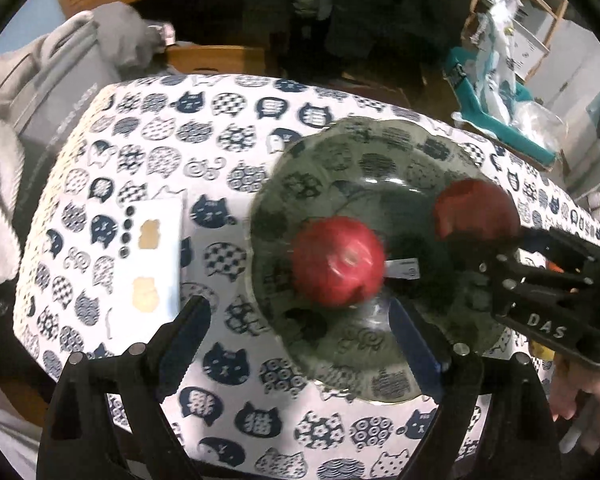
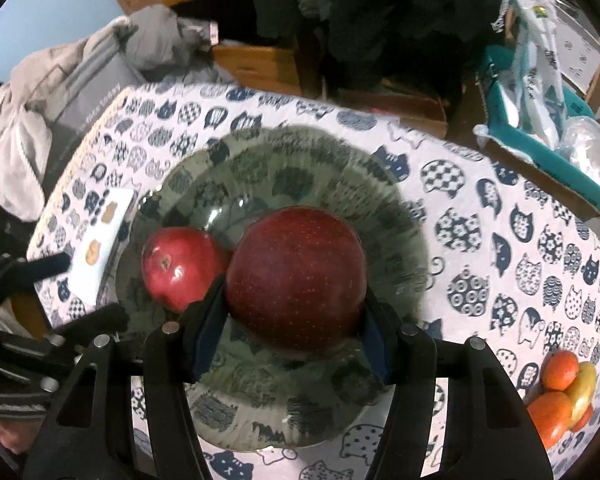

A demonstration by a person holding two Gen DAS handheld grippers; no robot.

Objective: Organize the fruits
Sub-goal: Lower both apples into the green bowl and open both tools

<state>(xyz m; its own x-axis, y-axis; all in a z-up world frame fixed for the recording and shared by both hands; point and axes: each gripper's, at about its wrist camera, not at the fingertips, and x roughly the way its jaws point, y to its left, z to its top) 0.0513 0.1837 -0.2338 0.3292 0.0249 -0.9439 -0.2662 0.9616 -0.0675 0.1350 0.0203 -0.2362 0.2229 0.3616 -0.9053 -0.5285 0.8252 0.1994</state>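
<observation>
1. Left wrist view:
   - Left tool [image 1: 296,316] is seen with its black fingers spread wide and nothing between them, above the near rim of a round, clear glass plate [image 1: 300,184].
   - A smaller, shiny red apple [image 1: 339,261] lies on that plate, apart from both fingers.
   - A larger, dark red apple [image 1: 476,210] is pinched by the right tool [image 1: 500,236] over the plate's right side.
   - A flat white box [image 1: 156,256] lies left of the plate on the surface covered by a cat-patterned cloth [image 1: 140,140].
2. Right wrist view:
   - The larger apple is gripped between blue-padded fingers [image 2: 208,328] over the plate's middle; the smaller apple lies beside it.
   - Orange tangerines [image 2: 560,368] and a yellow banana [image 2: 584,388] are clustered at the lower right.
</observation>
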